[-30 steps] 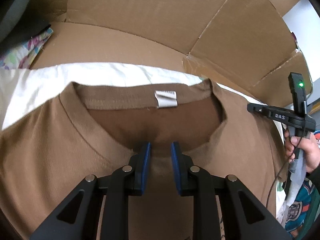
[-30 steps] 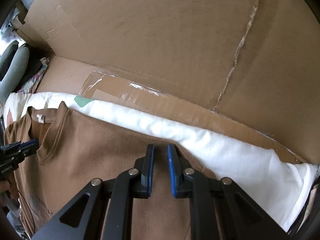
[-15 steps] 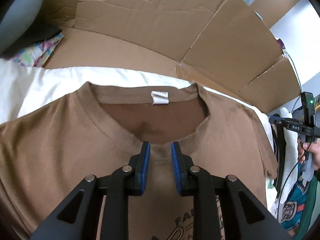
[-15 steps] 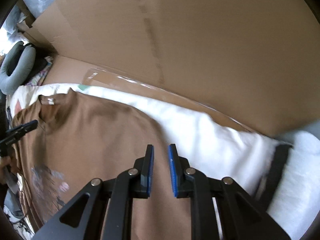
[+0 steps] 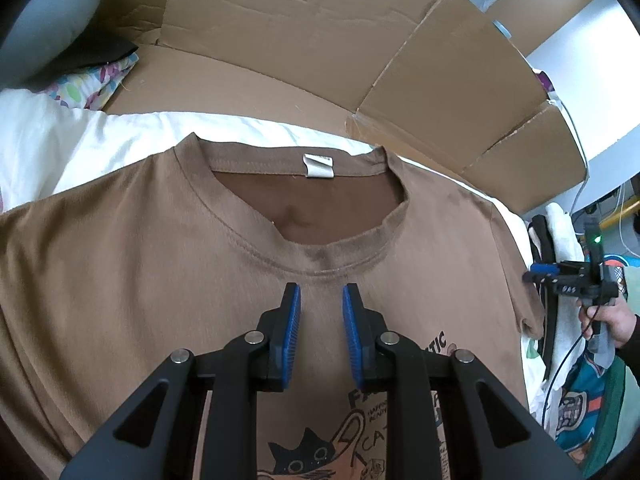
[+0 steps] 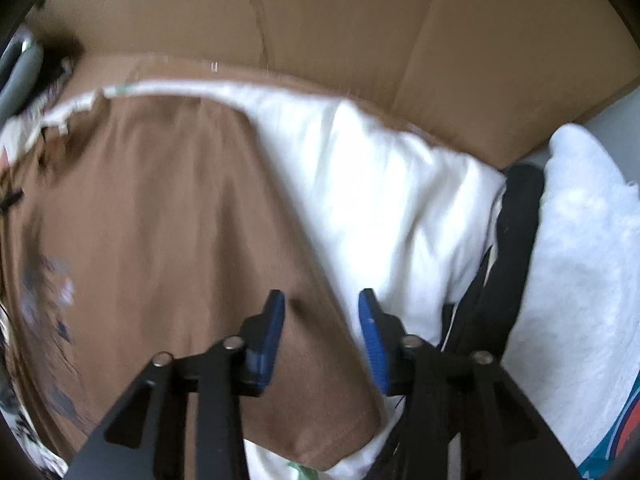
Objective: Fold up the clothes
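Two claws over brown T-shirt (image 5: 160,280), spread flat on white bedding (image 6: 380,184). Left claw (image 5: 320,328) just below collar, jaws slightly apart, gripping nothing. Right claw (image 6: 322,332) above the shirt's sleeve edge, jaws opening, nothing pinched between them.

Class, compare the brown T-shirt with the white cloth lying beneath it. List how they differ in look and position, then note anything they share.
The brown T-shirt lies on top; the white cloth lies under it, showing only past its collar and sleeve. The T-shirt carries a cartoon print and a neck label; the white cloth shows no picture where it is visible. The T-shirt lies fairly smooth, while the white cloth is creased beside the sleeve. Both are soft fabric spread in front of the cardboard.
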Available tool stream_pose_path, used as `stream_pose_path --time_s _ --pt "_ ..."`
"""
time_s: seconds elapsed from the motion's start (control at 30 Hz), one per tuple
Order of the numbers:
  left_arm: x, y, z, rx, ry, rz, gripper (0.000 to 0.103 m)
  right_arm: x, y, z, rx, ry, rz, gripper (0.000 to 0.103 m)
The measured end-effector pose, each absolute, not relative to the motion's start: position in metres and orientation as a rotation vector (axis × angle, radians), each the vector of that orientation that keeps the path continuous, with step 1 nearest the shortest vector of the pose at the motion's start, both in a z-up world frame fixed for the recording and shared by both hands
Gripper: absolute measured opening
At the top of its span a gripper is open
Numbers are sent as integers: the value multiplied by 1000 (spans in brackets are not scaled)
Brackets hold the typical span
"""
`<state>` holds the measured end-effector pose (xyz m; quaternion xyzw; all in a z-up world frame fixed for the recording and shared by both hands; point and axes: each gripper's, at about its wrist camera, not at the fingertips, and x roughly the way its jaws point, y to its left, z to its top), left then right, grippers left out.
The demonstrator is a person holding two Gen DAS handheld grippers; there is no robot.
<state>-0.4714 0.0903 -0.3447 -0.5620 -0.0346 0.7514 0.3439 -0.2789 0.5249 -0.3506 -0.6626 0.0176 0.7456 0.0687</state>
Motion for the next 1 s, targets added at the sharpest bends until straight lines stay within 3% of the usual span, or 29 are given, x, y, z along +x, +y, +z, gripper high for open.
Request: stream_pose_path --time_s 0.17,0.27,0.43,0.63,1.0 --pt "-470 94 -350 -1477 -92 1935 21 -271 528 -370 -2066 32 2186 37" --pt "-469 96 -351 -1478 -88 1917 21 -269 528 -362 -2087 26 2207 5" --pt "-467 101 -349 -1475 -68 1894 21 -272 520 -330 -2108 -8 2269 4" --pt "-467 103 -346 -1463 -76 1885 21 -285 497 -294 -2093 109 2370 4" --pt "-465 90 -347 -1472 -101 1896 21 -294 421 -325 -2243 99 2384 4"
